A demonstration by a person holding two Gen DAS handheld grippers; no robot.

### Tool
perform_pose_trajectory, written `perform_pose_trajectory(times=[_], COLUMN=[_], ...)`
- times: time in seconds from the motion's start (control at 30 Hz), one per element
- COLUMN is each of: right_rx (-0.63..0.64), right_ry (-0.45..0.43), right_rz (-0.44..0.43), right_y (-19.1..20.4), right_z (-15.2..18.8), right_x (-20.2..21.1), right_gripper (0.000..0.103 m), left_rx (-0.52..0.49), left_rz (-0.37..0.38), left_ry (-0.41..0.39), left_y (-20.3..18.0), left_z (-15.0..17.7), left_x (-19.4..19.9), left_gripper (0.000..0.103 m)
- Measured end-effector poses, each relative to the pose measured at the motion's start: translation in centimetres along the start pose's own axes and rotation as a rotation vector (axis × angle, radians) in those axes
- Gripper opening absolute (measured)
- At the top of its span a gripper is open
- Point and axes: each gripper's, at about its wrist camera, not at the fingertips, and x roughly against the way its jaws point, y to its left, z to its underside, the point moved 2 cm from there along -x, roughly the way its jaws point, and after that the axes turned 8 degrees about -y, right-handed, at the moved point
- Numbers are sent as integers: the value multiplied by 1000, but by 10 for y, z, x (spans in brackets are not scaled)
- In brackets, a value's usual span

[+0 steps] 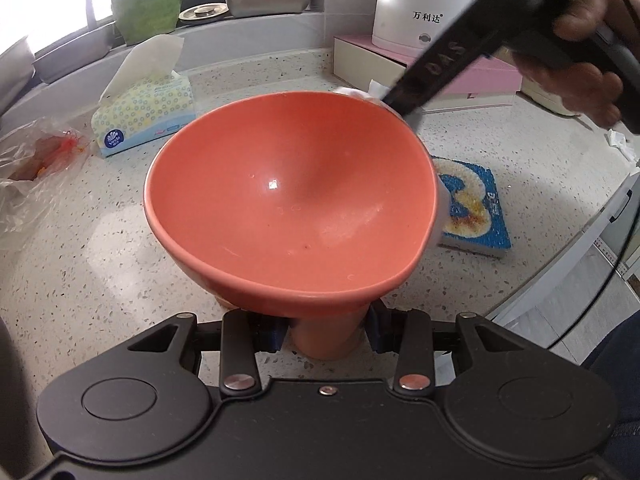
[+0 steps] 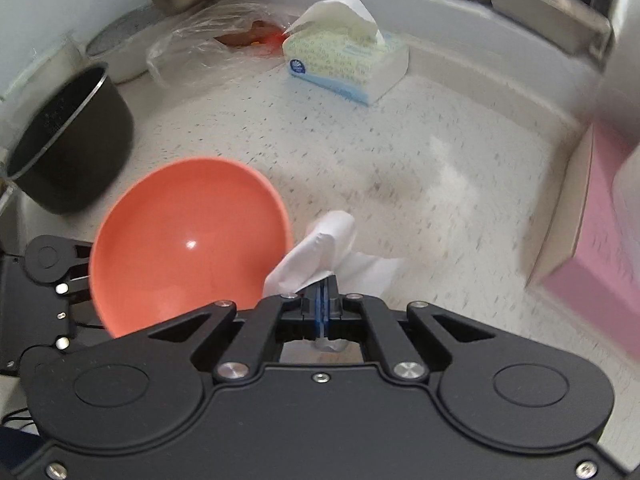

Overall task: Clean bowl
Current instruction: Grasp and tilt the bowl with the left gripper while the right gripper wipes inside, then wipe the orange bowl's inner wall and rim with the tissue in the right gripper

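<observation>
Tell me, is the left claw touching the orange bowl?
Touching. The left wrist view shows the left claw with its blue pads pressed on both sides of the orange bowl's foot.

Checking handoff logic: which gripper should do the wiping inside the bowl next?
Right. The right gripper is shut on the tissue beside the rim, while the left gripper grips the orange bowl by its foot, tilted.

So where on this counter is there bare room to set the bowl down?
Bare counter lies between the tissue box, pink box and bowl. It is crowded around the plastic bag and black pot.
</observation>
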Motion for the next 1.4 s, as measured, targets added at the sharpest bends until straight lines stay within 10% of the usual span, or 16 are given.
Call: perform_pose_trajectory(times=[0.83,1.4], right_rx=[265,267], right_ry=[-111,1], right_rz=[-105,-267], right_y=[78,110], right_z=[-69,-12], right_x=[-15,13], right_gripper=[2,2], left_rx=[-25,-6], left_rz=[-5,-19], left_ry=[-6,-6], left_y=[-1,0], left_z=[1,3], left_x=[-1,2], left_gripper=[38,38])
